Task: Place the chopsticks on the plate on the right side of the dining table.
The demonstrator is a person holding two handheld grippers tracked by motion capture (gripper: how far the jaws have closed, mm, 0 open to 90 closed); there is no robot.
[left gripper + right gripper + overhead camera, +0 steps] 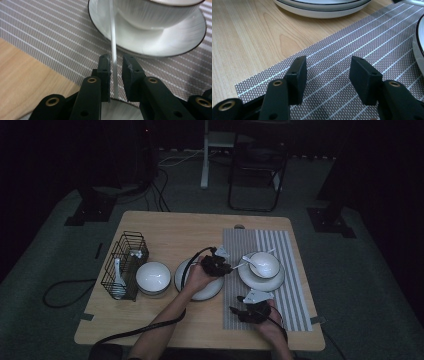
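Observation:
A white bowl [265, 264] sits on a white plate [260, 281] on the striped placemat [295, 305]. A white spoon [248, 261] rests in the bowl, its handle pointing left. My left gripper [227, 268] reaches in from the left at that handle. In the left gripper view the thin spoon handle [113, 37] runs between the jaws of the left gripper [116, 60], which stand slightly apart; the handle lies close to the left jaw with a gap on its other side. My right gripper [235, 304] hovers over the placemat's near left part, open [328, 65], nothing between its jaws.
A black wire basket [125, 265] holding a white spoon [117, 277] stands at the table's left. Beside it are a white bowl [153, 277] and a white plate [200, 292], partly under my left hand. A chair stands beyond the table's far edge.

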